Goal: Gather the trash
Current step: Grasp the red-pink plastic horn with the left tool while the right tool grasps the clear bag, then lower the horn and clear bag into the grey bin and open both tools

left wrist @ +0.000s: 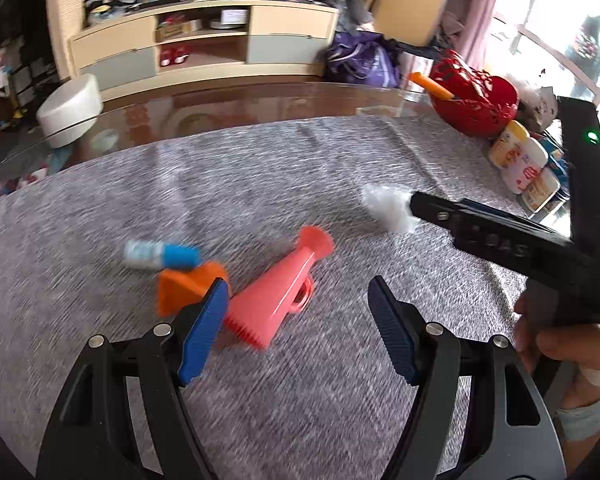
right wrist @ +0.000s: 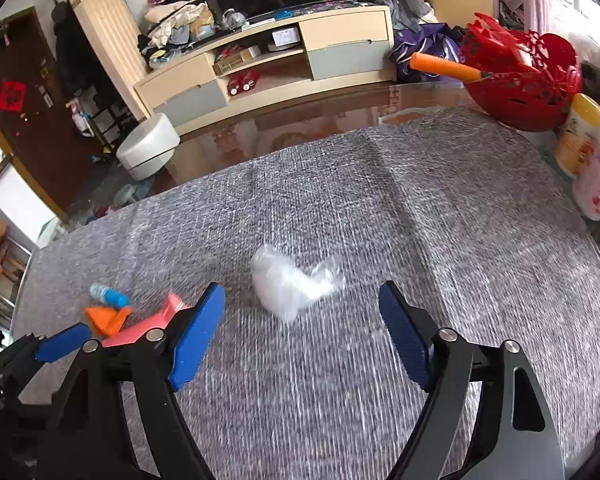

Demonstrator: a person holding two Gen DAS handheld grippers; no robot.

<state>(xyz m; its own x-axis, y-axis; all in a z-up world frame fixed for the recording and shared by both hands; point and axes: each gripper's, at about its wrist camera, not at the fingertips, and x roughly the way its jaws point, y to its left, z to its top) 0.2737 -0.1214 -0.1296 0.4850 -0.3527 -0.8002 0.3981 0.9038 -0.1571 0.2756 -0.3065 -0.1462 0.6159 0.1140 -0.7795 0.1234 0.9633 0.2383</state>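
A crumpled clear plastic wrapper (right wrist: 294,286) lies on the grey cloth, just ahead of my open, empty right gripper (right wrist: 302,332). In the left wrist view the wrapper (left wrist: 388,208) sits at the tip of the right gripper (left wrist: 414,202). My left gripper (left wrist: 298,316) is open and empty, hovering just behind a pink toy megaphone (left wrist: 284,288) lying on its side. An orange plastic piece (left wrist: 184,284) and a small blue-capped tube (left wrist: 160,254) lie left of it. These also show in the right wrist view: megaphone (right wrist: 148,326), orange piece (right wrist: 108,318), tube (right wrist: 108,295).
A red openwork basket (left wrist: 476,100) with an orange-handled tool (left wrist: 430,84) stands at the far right, with several canisters (left wrist: 520,164) beside it. The glass table edge (left wrist: 228,100) lies beyond the cloth. A white round stool (left wrist: 70,110) and a TV cabinet (left wrist: 204,40) are behind.
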